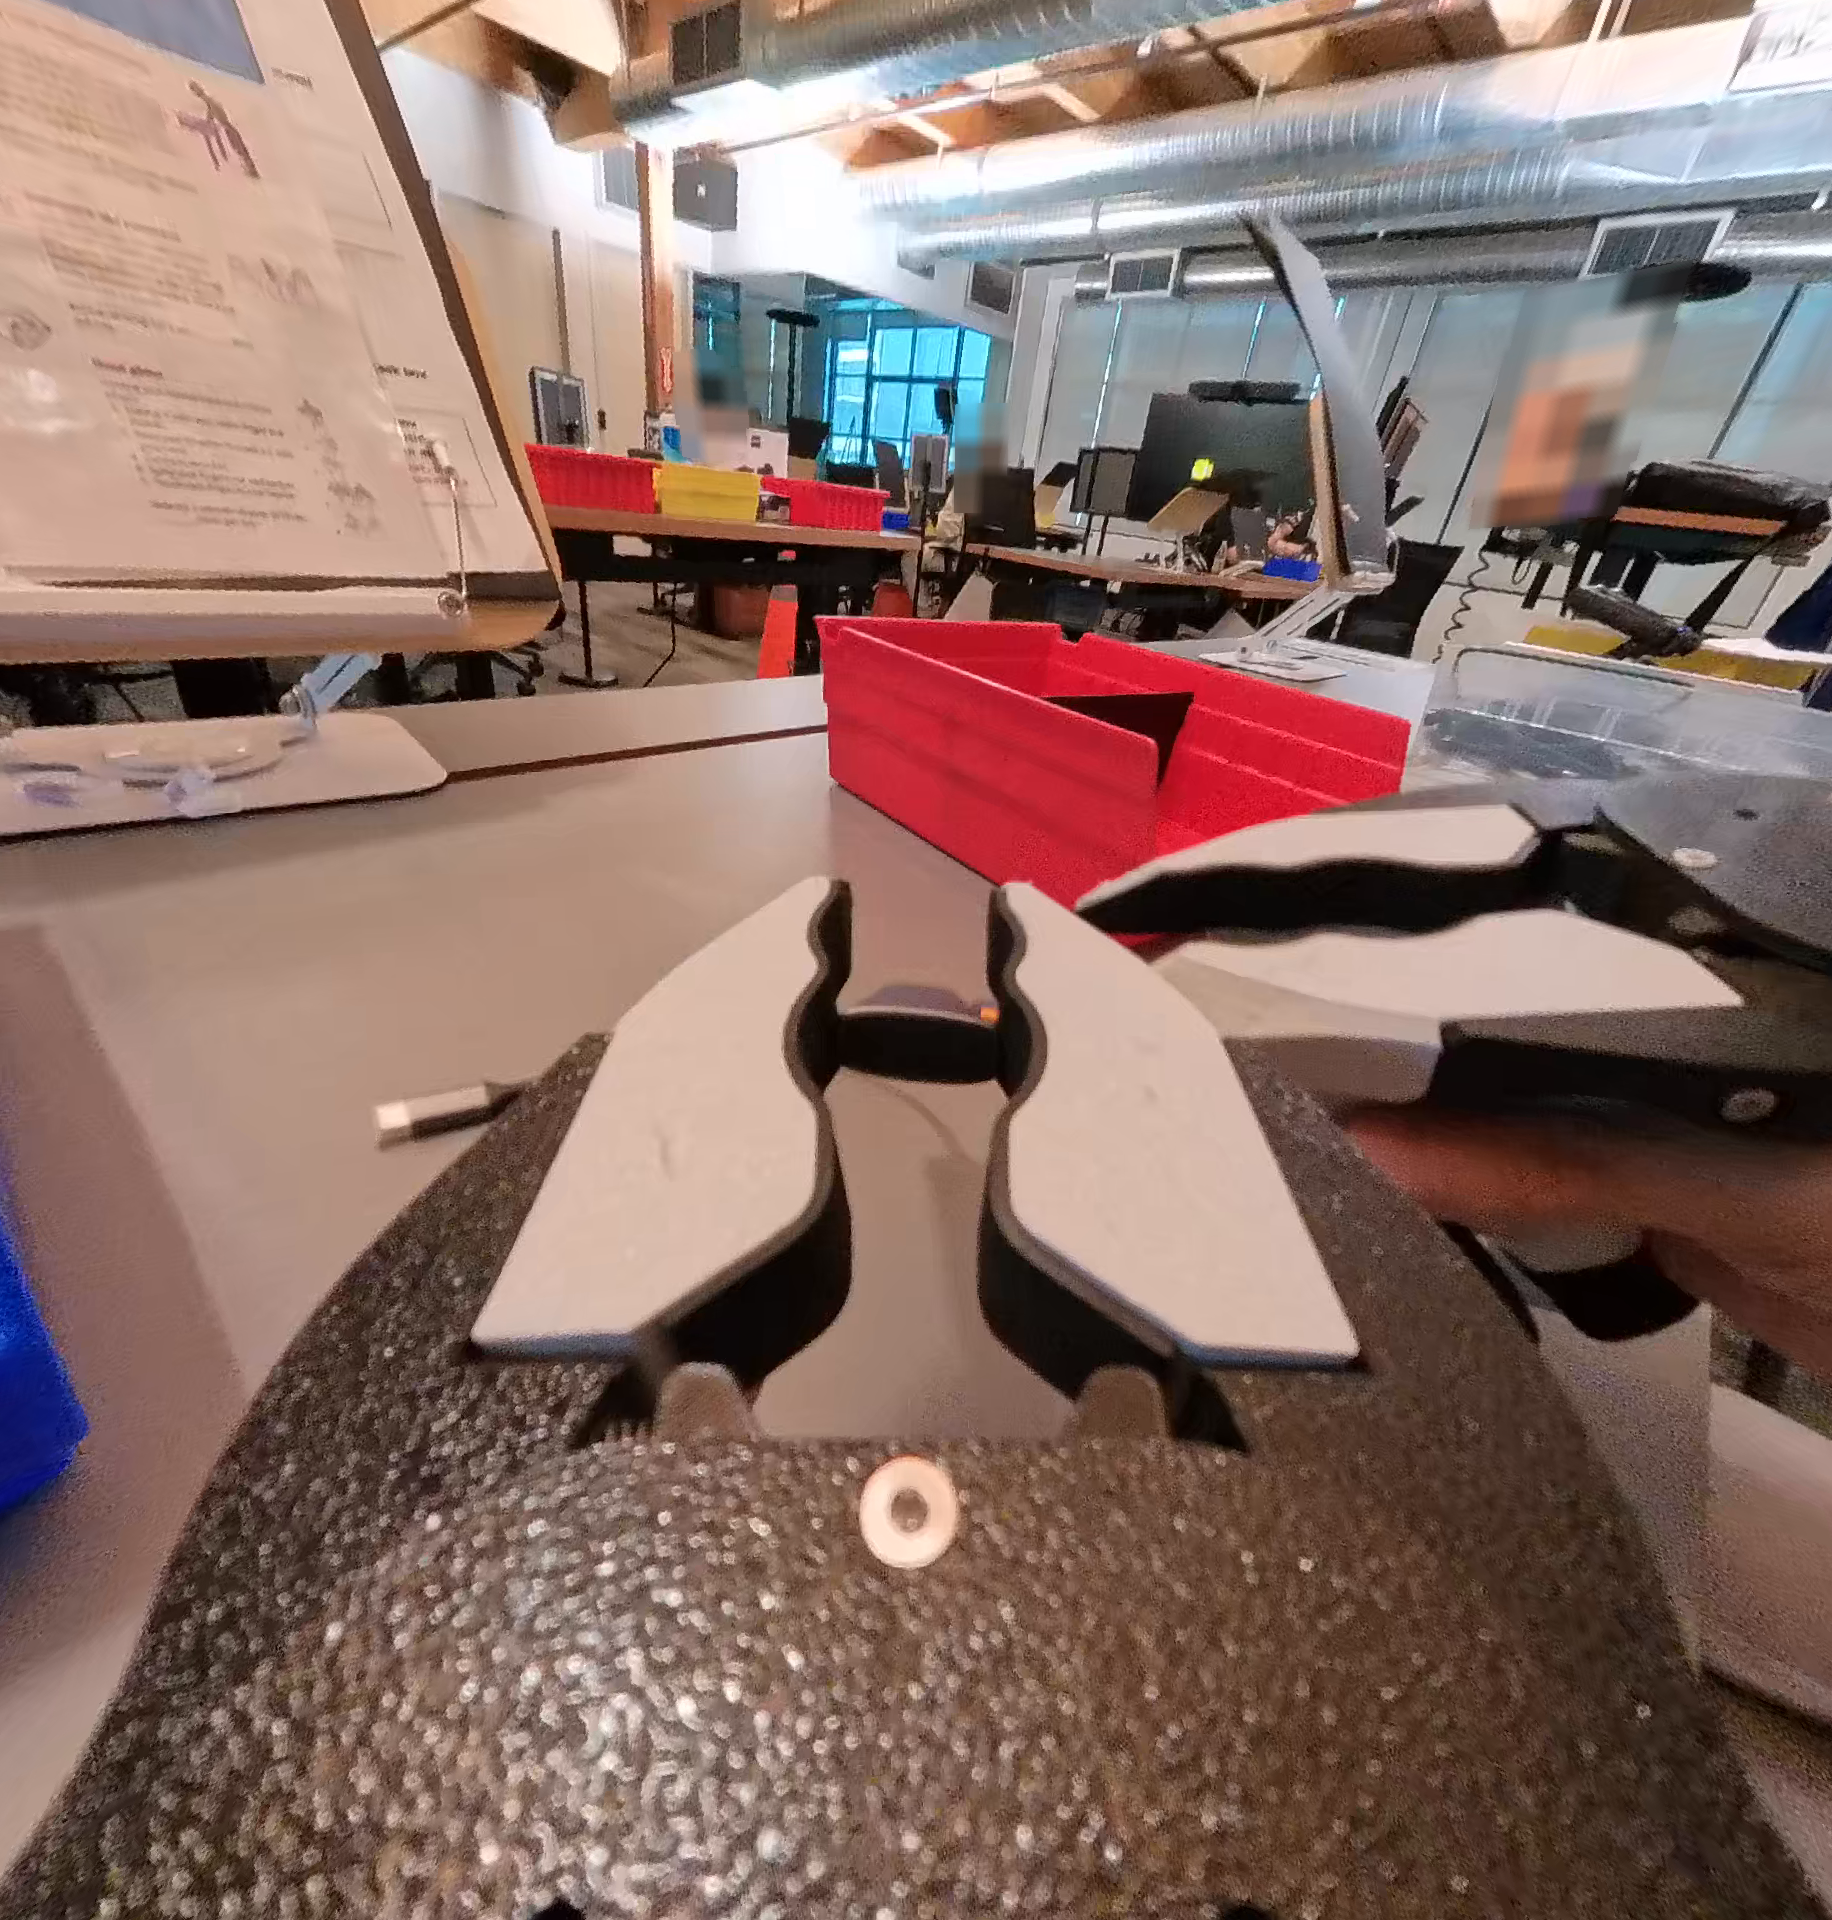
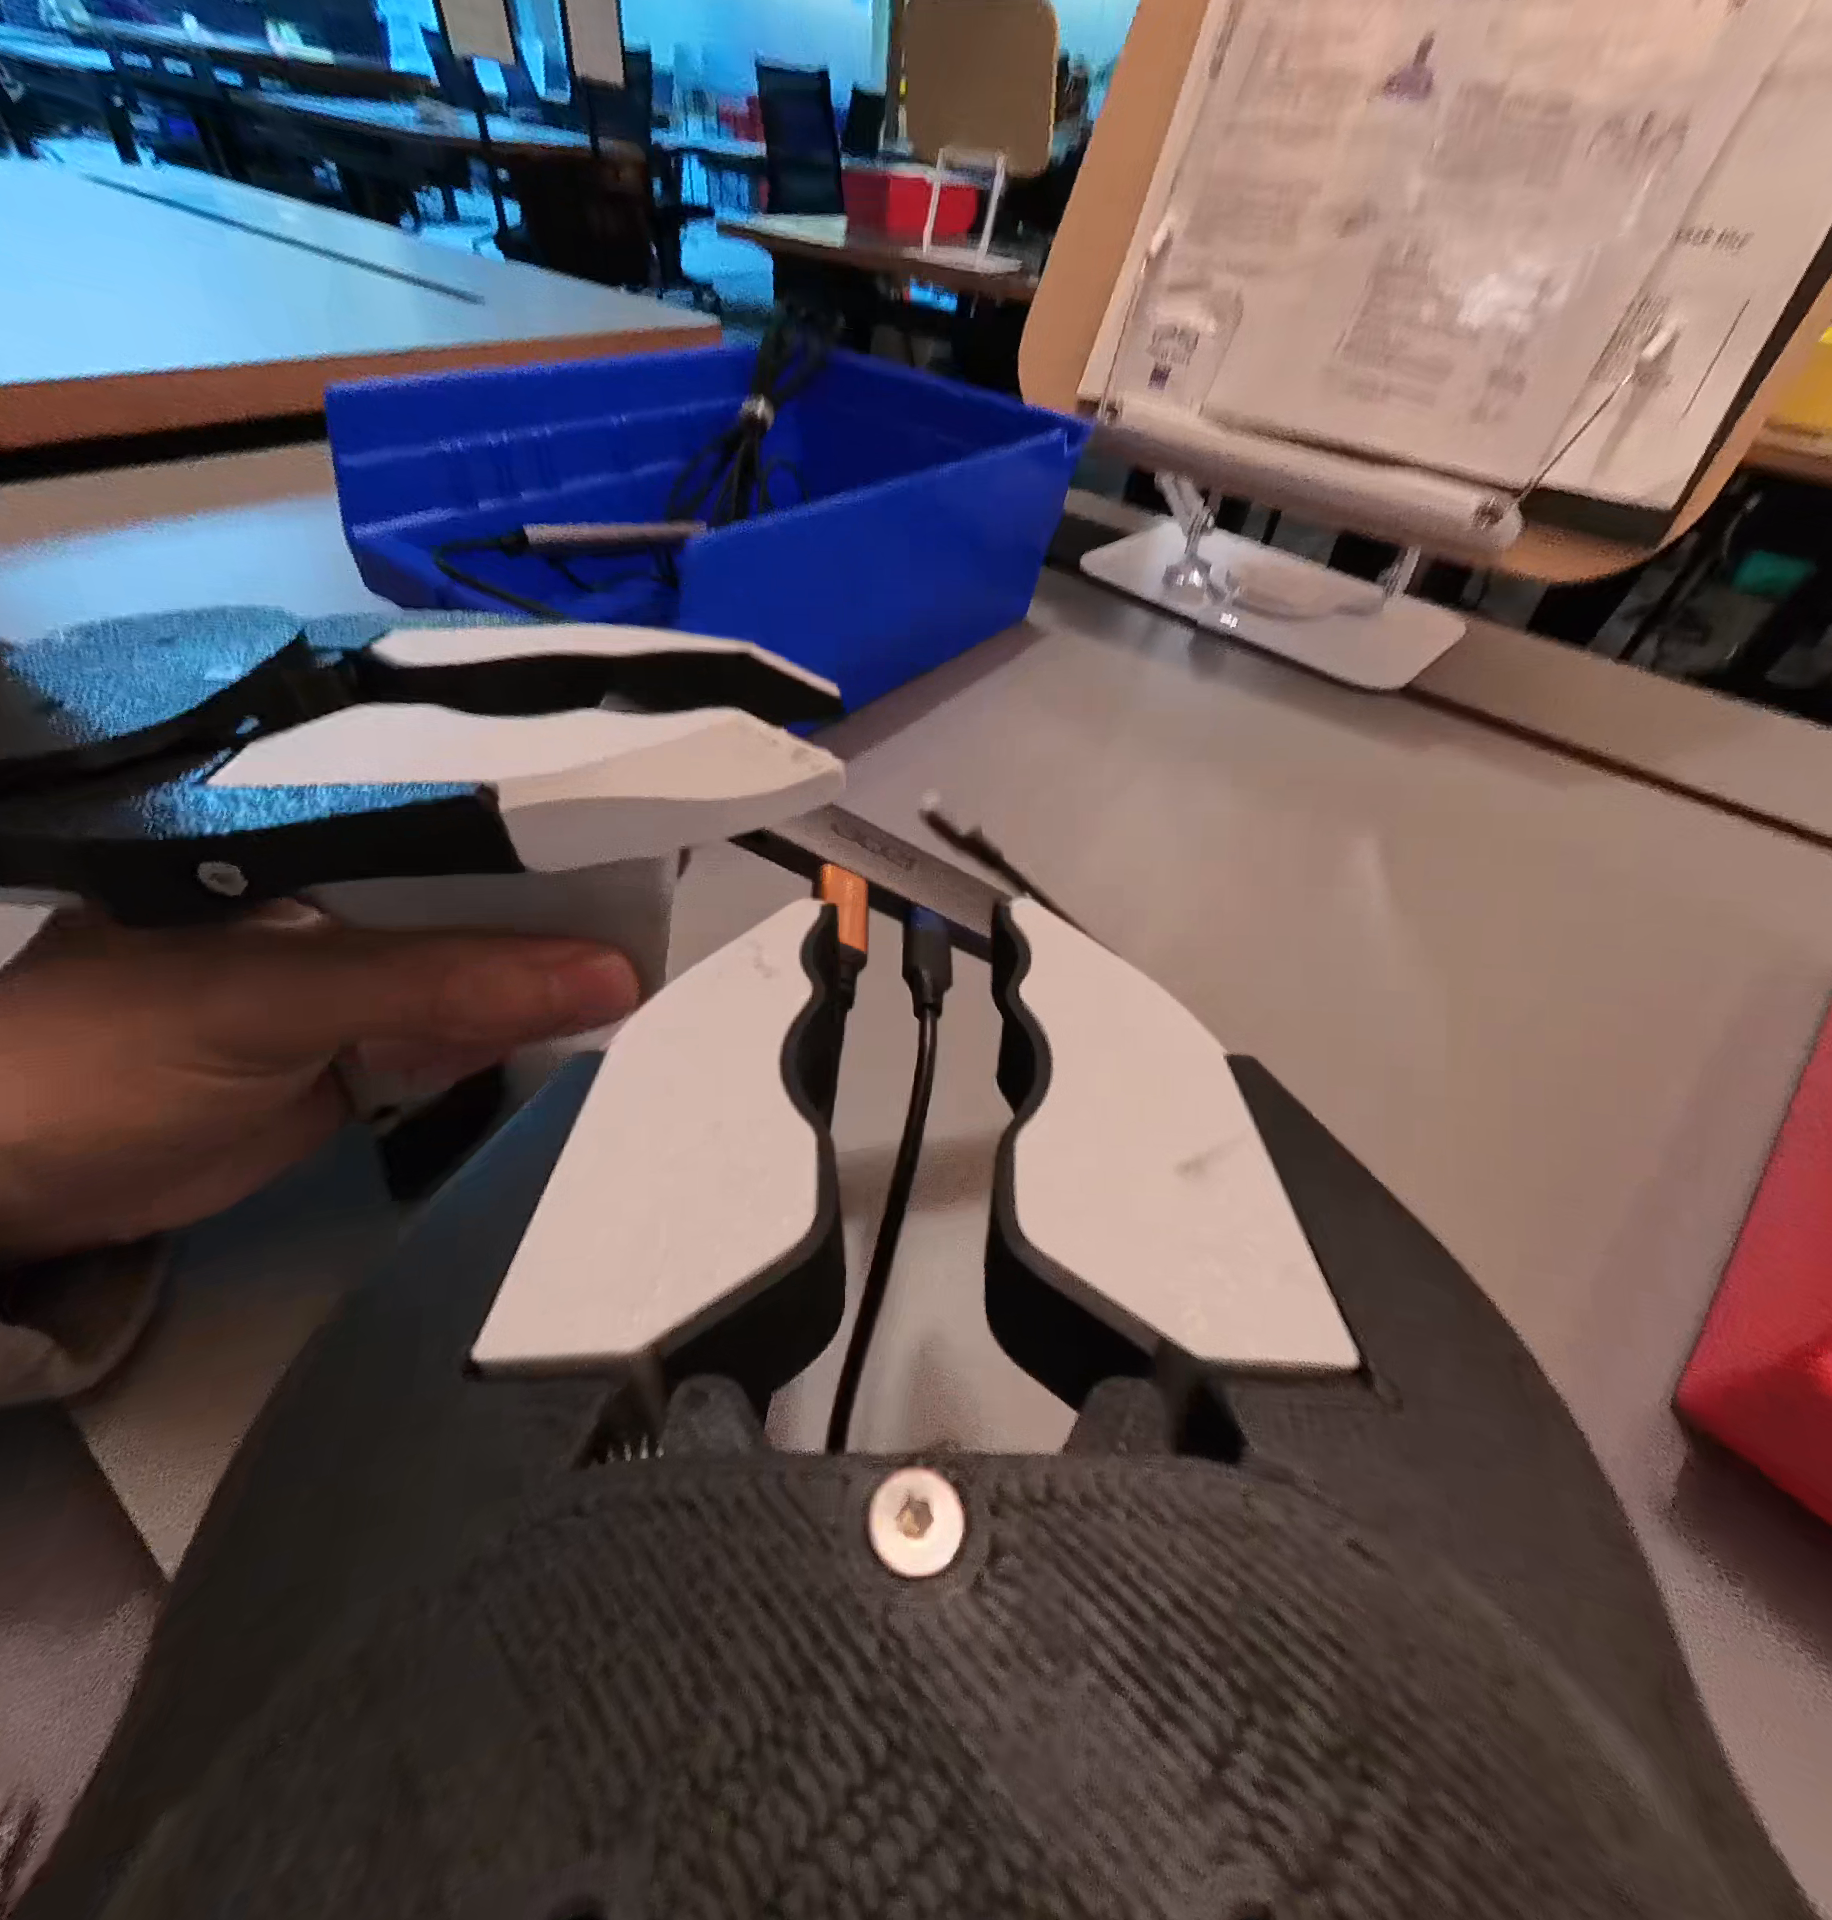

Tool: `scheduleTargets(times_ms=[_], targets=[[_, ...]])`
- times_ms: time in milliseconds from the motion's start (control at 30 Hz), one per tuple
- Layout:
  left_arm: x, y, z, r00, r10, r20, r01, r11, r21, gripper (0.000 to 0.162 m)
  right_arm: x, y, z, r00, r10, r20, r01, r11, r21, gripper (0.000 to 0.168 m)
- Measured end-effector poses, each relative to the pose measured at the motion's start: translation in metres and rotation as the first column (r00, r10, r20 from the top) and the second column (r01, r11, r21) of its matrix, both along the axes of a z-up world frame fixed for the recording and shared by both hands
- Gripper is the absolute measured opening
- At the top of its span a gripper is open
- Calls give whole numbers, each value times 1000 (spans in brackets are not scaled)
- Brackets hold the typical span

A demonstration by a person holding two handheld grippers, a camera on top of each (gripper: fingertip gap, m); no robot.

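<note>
My left gripper (image 1: pixel 917 904) is shut on a slim grey hub (image 1: pixel 912 1003), held flat between its fingers above the grey table (image 1: pixel 476 935). In the right wrist view the left gripper (image 2: pixel 834 732) comes in from the left with the hub (image 2: pixel 891 854) sticking out under its tips. An orange plug (image 2: pixel 844 914) and a black plug (image 2: pixel 927 956) with a black cable sit in the hub's side. My right gripper (image 2: pixel 917 925) is open, its fingers either side of the black plug without touching it. It also shows in the left wrist view (image 1: pixel 1130 930), close on the right.
A red bin (image 1: pixel 995 748) stands ahead on the table; its corner shows at right (image 2: pixel 1805 1299). A blue bin (image 2: pixel 704 499) holds cables. A document stand (image 2: pixel 1411 260) is behind. A loose silver plug (image 1: pixel 413 1117) lies on the table. A clear box (image 1: pixel 1639 717) is far right.
</note>
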State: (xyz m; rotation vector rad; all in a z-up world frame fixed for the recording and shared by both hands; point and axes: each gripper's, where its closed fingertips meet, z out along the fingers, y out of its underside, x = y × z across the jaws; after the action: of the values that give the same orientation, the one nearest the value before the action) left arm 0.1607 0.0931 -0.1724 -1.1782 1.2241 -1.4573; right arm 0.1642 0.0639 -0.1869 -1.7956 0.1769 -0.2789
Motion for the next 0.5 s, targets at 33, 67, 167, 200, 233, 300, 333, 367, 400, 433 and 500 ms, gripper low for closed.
scheduleTargets(times_ms=[33,67,167,200,233,300,333,367,400,433,500], targets=[[1,0,-2,1000,-4,-11,4,1000,6,25,0,-2,-4,1000,-4,-22,4,1000,-2,29],[1,-1,-2,1000,-14,-13,14,1000,10,25,1,-4,-3,999,-17,-44,18,1000,21,29],[1,-4,-2,999,-31,-18,31,999,22,25,-4,-7,-2,999,17,-45,-16,999,30,45],[1,-4,-1,999,-34,-16,35,999,30,25,1,-10,0,998,5,-66,-3,1000,29,51],[0,-6,1,999,-42,-2,42,998,42,25,10,-15,4,992,-22,-124,28,998,52,56],[-4,-10,13,996,-73,44,70,995,77,25,29,-22,7,937,-13,-350,61,990,127,67],[-6,-12,20,994,-85,68,78,993,94,25,34,-23,0,860,36,-509,46,988,148,73],[-9,-16,27,990,-106,96,95,990,107,25,32,-21,-6,747,116,-655,8,983,183,76],[-13,-20,35,983,-133,126,119,986,115,25,28,-19,-5,626,216,-750,-27,966,255,75],[-16,-24,41,976,-156,149,139,983,119,25,24,-18,-1,539,307,-785,-44,940,338,65],[-21,-34,47,961,-210,182,185,972,145,25,20,-17,11,443,444,-779,-26,875,484,61]])
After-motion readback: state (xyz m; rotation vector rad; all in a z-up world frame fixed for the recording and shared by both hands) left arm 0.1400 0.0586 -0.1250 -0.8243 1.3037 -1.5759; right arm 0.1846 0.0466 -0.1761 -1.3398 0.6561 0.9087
